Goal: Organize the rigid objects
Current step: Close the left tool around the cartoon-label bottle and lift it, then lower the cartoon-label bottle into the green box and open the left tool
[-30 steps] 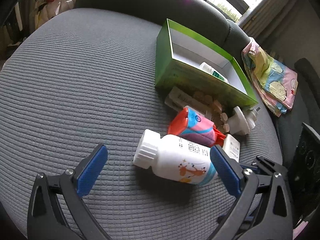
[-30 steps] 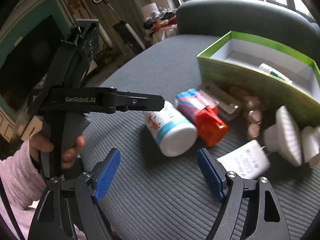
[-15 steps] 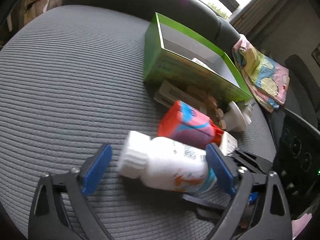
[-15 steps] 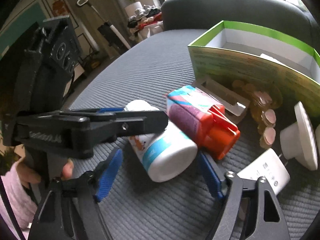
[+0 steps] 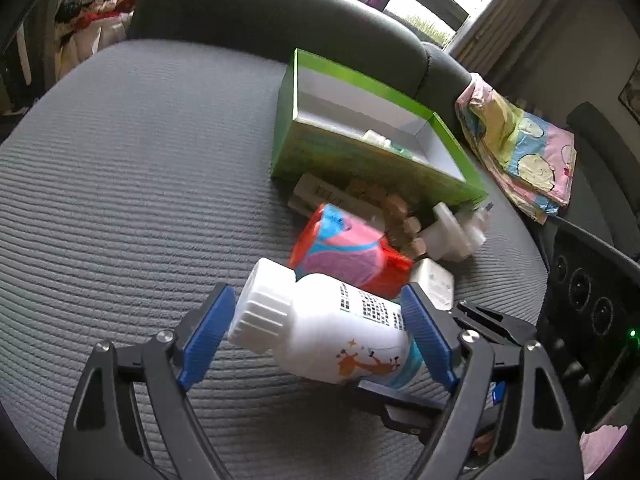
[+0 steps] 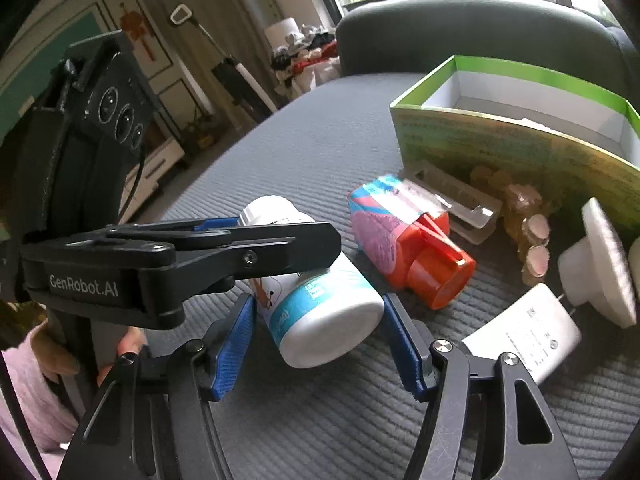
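A white pill bottle (image 5: 332, 332) lies on its side on the grey cushion (image 5: 140, 180). My left gripper (image 5: 320, 332) spans its length. Its jaws are closing, one blue pad against the cap and the other against the base. My right gripper (image 6: 324, 340) straddles the bottle's base end (image 6: 328, 328) from the other side. Its jaws are closing too, and a thin gap still shows beside the left pad. One black finger (image 6: 256, 256) of the left gripper crosses over the bottle in the right wrist view. An open green box (image 5: 360, 160) stands behind.
Beside the bottle lie a colourful bottle with a red cap (image 5: 344, 248), a white adapter (image 5: 434, 284), white plugs (image 5: 452, 232), a clear plastic case (image 6: 460, 204) and small round brown pieces (image 6: 528, 236). A patterned cloth (image 5: 520, 152) lies at the right. A hand in a pink sleeve (image 6: 28, 380) holds the left gripper.
Both grippers have narrowed around the white bottle. The left pads came in from wide apart onto its cap and base. The bottle now sits tilted, cap end higher.
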Demonstrator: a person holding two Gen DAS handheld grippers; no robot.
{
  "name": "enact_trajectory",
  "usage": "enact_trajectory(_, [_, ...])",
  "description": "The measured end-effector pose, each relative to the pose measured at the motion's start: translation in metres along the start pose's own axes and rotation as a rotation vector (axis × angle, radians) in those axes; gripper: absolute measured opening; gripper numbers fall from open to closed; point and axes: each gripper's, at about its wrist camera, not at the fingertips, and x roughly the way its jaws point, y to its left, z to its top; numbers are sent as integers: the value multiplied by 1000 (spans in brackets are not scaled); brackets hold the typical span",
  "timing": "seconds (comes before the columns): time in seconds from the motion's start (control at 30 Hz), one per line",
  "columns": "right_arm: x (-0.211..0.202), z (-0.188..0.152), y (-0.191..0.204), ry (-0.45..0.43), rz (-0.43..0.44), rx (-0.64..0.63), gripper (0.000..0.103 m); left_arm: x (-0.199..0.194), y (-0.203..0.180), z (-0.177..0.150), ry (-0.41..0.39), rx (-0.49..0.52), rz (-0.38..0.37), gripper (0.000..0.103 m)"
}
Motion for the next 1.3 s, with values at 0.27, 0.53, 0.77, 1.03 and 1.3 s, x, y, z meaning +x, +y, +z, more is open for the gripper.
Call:
enact_trajectory(0.27, [-40, 13, -1, -95, -16, -2, 65, -12, -31, 24, -52, 66, -21, 84])
enact_trajectory(0.53, [-66, 40, -22, -159, -64, -5, 65, -2, -61, 62, -78, 134, -52, 84])
enact_trajectory(0.77, [-74, 71, -51, -203, -80, 32, 65, 23, -83, 108, -92, 193, -56, 84])
enact_trajectory(1.03, [-56, 101, -93, -189, -102, 69, 65, 65, -80, 143, -55, 164, -60, 84])
enact_trajectory(1.3, [-21, 114, -123, -138, -117, 104, 65, 99, -60, 160, 10, 85, -57, 86])
